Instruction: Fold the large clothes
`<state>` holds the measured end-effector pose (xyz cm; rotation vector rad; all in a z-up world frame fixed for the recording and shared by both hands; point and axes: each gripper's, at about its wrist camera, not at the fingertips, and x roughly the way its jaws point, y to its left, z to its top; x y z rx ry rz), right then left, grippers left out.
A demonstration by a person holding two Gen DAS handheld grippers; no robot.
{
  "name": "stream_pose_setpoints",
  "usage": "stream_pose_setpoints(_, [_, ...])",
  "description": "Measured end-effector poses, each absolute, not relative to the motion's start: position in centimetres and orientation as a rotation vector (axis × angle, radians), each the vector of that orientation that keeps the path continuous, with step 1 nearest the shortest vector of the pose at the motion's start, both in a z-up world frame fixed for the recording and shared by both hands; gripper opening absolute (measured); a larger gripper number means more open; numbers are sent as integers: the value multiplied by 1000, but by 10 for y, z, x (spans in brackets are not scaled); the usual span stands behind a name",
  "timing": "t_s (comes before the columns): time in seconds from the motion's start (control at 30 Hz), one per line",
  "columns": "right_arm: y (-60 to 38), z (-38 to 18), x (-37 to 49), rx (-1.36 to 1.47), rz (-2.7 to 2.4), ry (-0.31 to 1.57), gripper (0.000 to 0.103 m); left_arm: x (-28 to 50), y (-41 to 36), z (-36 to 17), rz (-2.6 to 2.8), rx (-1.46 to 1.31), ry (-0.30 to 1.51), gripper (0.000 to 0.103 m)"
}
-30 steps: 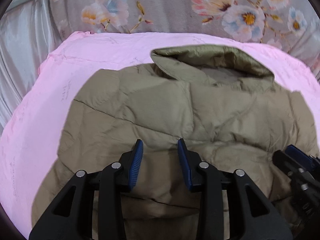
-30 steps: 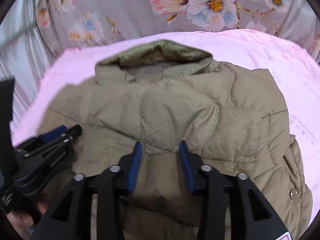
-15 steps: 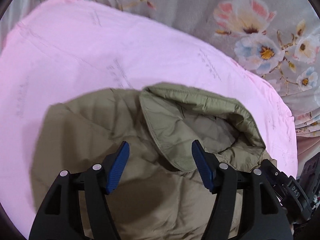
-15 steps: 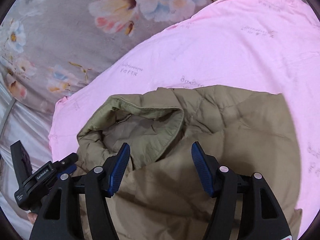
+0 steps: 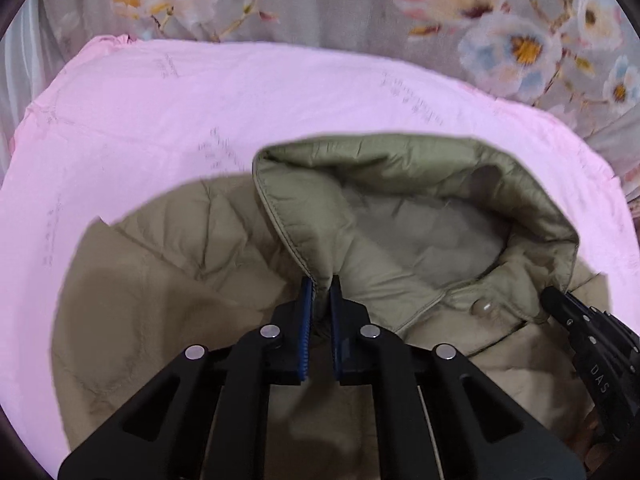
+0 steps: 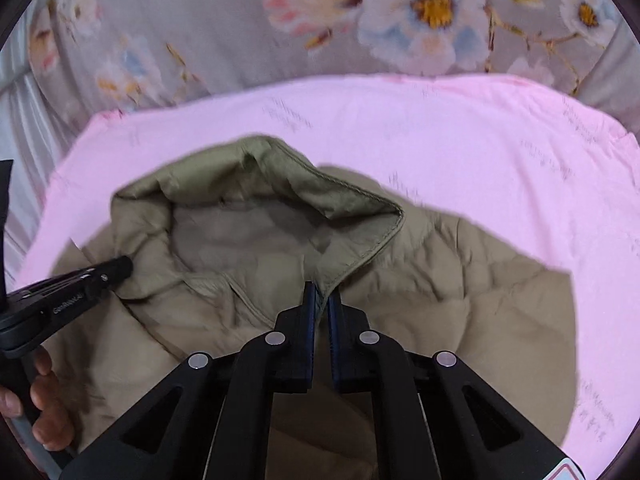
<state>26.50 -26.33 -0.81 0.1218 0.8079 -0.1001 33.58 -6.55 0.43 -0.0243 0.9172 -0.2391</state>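
An olive quilted jacket (image 5: 192,280) lies on a pink sheet (image 5: 160,112), collar end away from me. Its green collar (image 5: 380,168) stands open. My left gripper (image 5: 320,286) is shut on the collar's left edge. My right gripper (image 6: 321,294) is shut on the collar's right edge (image 6: 360,208) in the right wrist view, where the jacket (image 6: 460,300) spreads to the right. Each gripper shows at the side of the other's view: the right one (image 5: 592,344) and the left one (image 6: 72,292).
A grey floral fabric (image 5: 480,20) rises behind the pink sheet (image 6: 480,128). A pale satin cloth (image 6: 16,92) lies to the left. A hand (image 6: 44,396) holds the left gripper's handle at the lower left.
Both grippers were open over the jacket, then moved up to the collar and closed on its two edges.
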Motion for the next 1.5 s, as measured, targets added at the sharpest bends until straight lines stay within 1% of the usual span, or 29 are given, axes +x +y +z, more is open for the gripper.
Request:
stream_pose_setpoints(0.1, [-269, -25, 266, 146, -97, 829, 5, 331, -69, -9, -225, 5, 892, 8])
stream_pose_setpoints(0.3, [-274, -28, 266, 173, -94, 849, 3, 327, -76, -16, -193, 64, 871, 8])
stream_pose_setpoints(0.33, [-276, -27, 265, 181, -89, 851, 4, 326, -77, -15, -189, 68, 867, 10])
stream_pose_setpoints(0.37, [-276, -25, 264, 190, -81, 854, 8, 322, -74, -12, -190, 68, 858, 11])
stream_pose_setpoints(0.47, [-282, -7, 249, 228, -81, 843, 16, 311, -55, 5, -227, 16, 845, 14])
stream_pose_setpoints(0.6, [-299, 47, 230, 262, -101, 711, 18, 319, -31, 47, -207, -30, 778, 13])
stream_pose_setpoints(0.7, [-302, 75, 248, 308, -76, 678, 19, 350, -25, 77, -172, -82, 737, 17])
stream_pose_setpoints(0.77, [-299, 85, 271, 295, -88, 678, 19, 375, -23, 82, -163, -130, 765, 18])
stream_pose_setpoints(0.9, [-289, 76, 311, 303, -70, 732, 19, 416, -27, 61, -187, -237, 889, 17])
stream_pose_setpoints(1.03, [-266, 52, 325, 177, -44, 830, 19, 424, -47, 25, -213, -157, 1000, 17])
stream_pose_setpoints(1.1, [-256, 39, 319, 86, -42, 854, 19, 411, -56, 17, -205, -67, 978, 17])
stream_pose_setpoints(1.2, [-254, 27, 312, 31, -56, 870, 18, 395, -62, 7, -196, 21, 949, 17])
stream_pose_setpoints(1.27, [-261, 24, 308, 46, -62, 855, 15, 387, -65, 1, -188, 57, 932, 17])
stream_pose_setpoints(1.43, [-276, 42, 294, 135, -76, 737, 15, 380, -72, -5, -157, 100, 886, 17])
stream_pose_setpoints(1.5, [-282, 39, 301, 135, -104, 752, 15, 380, -74, -6, -149, 113, 872, 17])
